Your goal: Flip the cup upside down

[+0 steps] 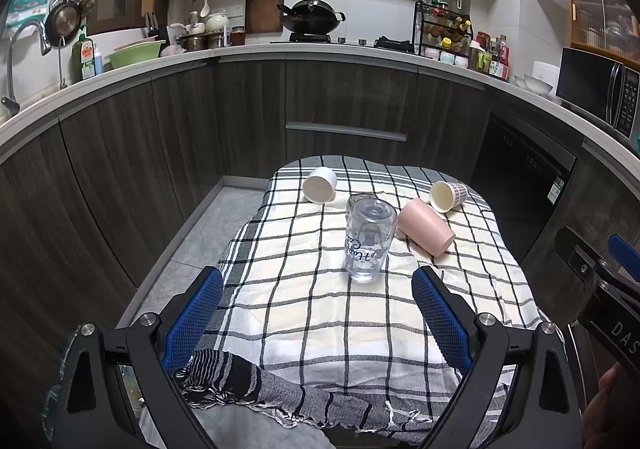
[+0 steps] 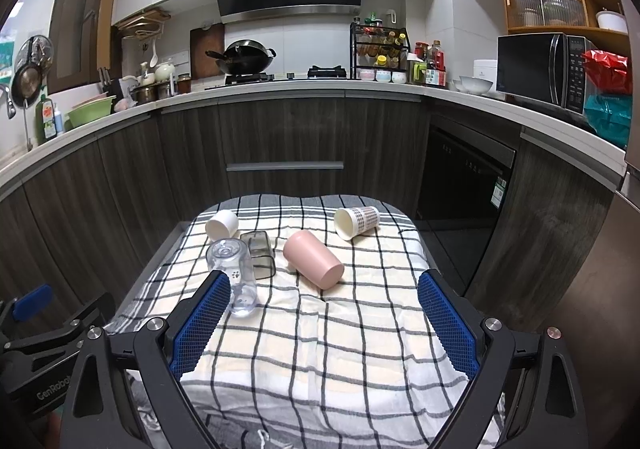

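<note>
The clear glass [image 1: 367, 239] stands upside down on the checked cloth [image 1: 320, 309], base up, ahead of the left claw [image 1: 318, 305] and between the lines of its two wide-spread, empty fingers [image 1: 200, 305], not touching either. From the right claw [image 2: 324, 309], also spread wide and holding nothing, the glass [image 2: 236, 275] sits off to the left, just beyond the left finger's tip [image 2: 208, 313]. The pink cup [image 1: 425, 226] lies on its side just right of the glass; a white cup [image 1: 319, 184] and a patterned paper cup [image 1: 448, 195] lie tipped farther back. Only the right view plainly shows a smoky square tumbler [image 2: 259, 254] behind the glass; the left view hides most of it.
</note>
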Available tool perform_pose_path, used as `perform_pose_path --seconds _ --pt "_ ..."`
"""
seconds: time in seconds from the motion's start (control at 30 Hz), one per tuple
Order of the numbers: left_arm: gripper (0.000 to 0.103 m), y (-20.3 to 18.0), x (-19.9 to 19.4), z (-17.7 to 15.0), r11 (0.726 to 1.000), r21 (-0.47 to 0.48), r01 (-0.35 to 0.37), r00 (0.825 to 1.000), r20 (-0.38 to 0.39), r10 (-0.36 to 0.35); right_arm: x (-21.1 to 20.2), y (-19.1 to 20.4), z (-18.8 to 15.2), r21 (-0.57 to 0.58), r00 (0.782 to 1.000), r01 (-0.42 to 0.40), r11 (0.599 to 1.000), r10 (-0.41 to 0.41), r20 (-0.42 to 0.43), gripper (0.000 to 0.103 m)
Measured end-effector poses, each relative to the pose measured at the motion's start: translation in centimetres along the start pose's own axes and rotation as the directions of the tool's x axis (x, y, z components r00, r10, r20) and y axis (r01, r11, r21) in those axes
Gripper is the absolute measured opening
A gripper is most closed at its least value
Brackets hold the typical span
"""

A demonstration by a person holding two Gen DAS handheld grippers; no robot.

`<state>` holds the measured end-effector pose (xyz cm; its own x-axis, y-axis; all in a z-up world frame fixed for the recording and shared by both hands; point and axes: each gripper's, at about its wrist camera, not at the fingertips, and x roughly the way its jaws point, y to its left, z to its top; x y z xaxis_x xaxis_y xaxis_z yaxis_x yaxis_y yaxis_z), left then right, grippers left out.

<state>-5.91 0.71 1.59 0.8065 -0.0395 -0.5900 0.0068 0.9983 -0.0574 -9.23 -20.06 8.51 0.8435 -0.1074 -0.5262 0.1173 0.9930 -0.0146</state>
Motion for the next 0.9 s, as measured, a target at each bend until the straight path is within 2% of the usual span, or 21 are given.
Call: perform_pose_path --seconds 0.9 --pt "0.097 -0.18 0.13 -0.30 1.000 0.013 0.006 1.000 -0.004 -0.006 -0.01 -0.10 -0.01 0.004 1.000 0.000 1.000 0.000 0.001 0.095"
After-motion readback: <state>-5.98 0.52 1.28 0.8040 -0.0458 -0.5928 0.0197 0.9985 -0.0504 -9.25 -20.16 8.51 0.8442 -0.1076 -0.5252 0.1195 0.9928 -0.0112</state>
